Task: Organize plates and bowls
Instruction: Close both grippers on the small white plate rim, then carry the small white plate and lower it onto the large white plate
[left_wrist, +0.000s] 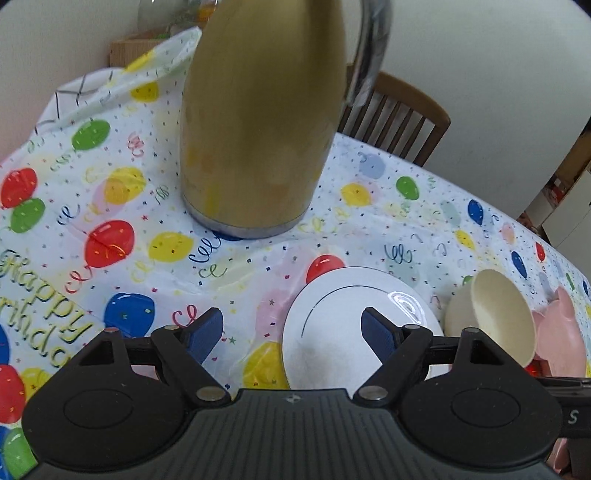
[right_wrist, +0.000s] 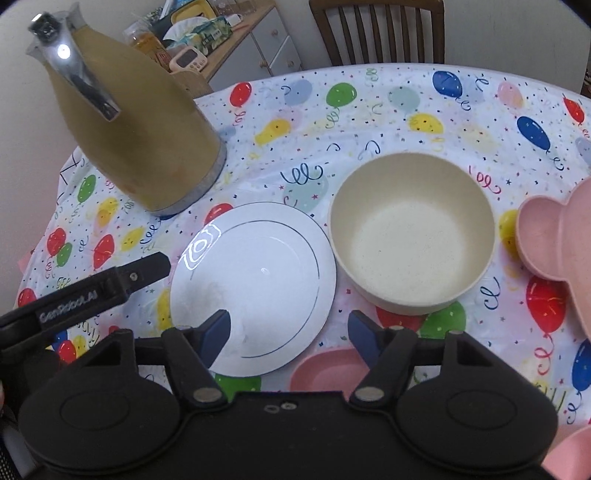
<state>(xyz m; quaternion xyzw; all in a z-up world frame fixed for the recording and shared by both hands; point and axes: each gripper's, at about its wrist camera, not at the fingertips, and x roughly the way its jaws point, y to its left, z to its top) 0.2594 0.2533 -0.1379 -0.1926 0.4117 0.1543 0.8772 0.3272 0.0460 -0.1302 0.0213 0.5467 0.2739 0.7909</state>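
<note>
On the tabletop, the plate sits at centre. The bowl is just beside it at three o'clock, the kettle at ten o'clock, a divided dish further at three, a chair at twelve.

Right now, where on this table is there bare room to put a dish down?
Free: the cloth behind the bowl toward the chair, and left of the jug. Crowded: the near strip, where plate, bowl and pink dishes sit close.

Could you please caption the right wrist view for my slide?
Open right gripper above white plate, beside cream bowl and tan jug.
</note>
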